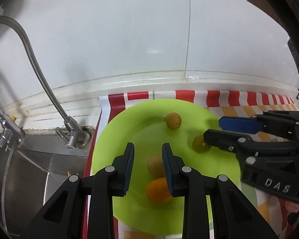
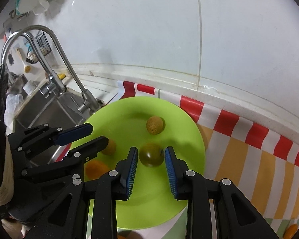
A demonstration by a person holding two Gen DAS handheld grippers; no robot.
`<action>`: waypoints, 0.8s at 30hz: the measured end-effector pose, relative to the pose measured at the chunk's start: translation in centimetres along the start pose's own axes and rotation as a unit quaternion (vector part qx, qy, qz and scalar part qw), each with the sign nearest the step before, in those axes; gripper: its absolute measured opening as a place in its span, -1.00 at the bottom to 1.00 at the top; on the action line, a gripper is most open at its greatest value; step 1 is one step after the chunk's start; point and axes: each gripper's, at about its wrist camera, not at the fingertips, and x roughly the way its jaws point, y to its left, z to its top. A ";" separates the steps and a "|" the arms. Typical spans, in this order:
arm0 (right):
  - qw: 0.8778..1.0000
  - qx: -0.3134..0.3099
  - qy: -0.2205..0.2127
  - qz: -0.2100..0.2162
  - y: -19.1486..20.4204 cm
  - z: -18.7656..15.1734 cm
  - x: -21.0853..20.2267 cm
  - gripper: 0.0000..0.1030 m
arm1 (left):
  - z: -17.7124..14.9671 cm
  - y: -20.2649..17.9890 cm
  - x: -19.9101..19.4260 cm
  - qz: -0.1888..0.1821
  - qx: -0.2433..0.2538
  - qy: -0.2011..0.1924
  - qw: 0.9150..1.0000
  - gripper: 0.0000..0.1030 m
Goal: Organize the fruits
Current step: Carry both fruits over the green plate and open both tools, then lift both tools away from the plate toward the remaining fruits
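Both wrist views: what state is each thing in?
Left gripper: open, empty.
Right gripper: open, dark green fruit at its tips, not gripped.
Green plate: lying flat, four fruits loose on it.
Faucet: no water running.

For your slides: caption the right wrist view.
Right gripper straddles a green fruit on a plate beside the sink.

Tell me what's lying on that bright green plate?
Four small fruits lie on the green plate: a speckled yellow one, a dark green one, an orange one and a yellowish one. The black tongs cover parts of the last two.
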 end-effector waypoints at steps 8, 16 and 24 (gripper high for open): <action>0.999 0.008 -0.037 -0.007 -0.6 -0.9 -4.5 -0.38 | -0.4 -1.4 -4.7 0.007 0.004 -0.034 0.999 -0.45; 0.996 0.009 -0.090 -0.008 -0.4 -2.7 -10.4 -0.38 | -1.1 -3.9 -10.6 0.001 0.019 -0.087 0.996 -0.41; 0.992 0.018 -0.126 -0.023 -0.5 -5.0 -15.3 -0.28 | -2.7 -6.2 -14.9 0.001 0.026 -0.128 0.991 -0.19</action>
